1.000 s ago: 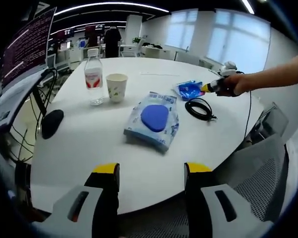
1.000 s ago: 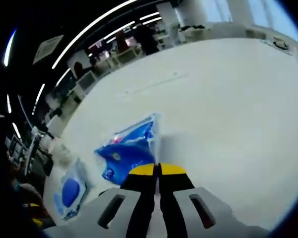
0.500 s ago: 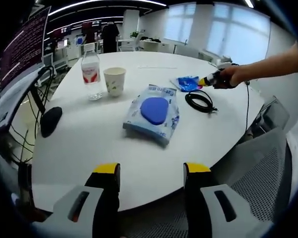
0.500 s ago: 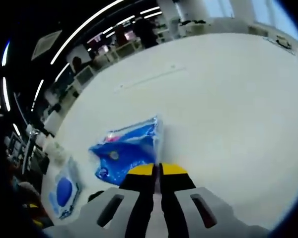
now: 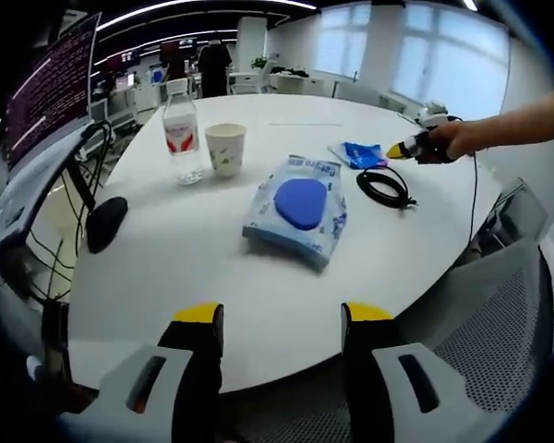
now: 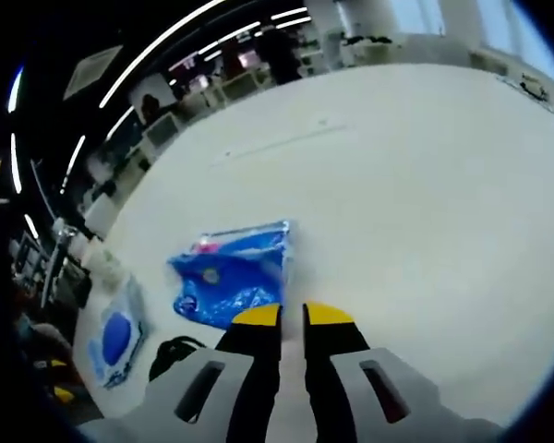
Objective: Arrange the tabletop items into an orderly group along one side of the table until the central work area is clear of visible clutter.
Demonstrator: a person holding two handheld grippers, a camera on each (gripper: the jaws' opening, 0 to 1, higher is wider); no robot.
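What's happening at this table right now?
A person is tidying a round white table with two handheld grippers. The right gripper sits at the near edge of a small blue packet, its jaws slightly parted with no grip visible on it. The left gripper hangs open over the table's near edge. A wipes pack, black cable coil, paper cup, water bottle and black mouse lie spread out, not yet grouped.

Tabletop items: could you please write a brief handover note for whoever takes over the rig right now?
Left gripper: open, empty, off the near edge of the table.
Right gripper: narrowly open, empty, just behind the blue packet.
Bottle and paper cup stand together far-left; wipes pack lies mid-table; cable coil beside the packet.
Left to do: gather everything along one side.
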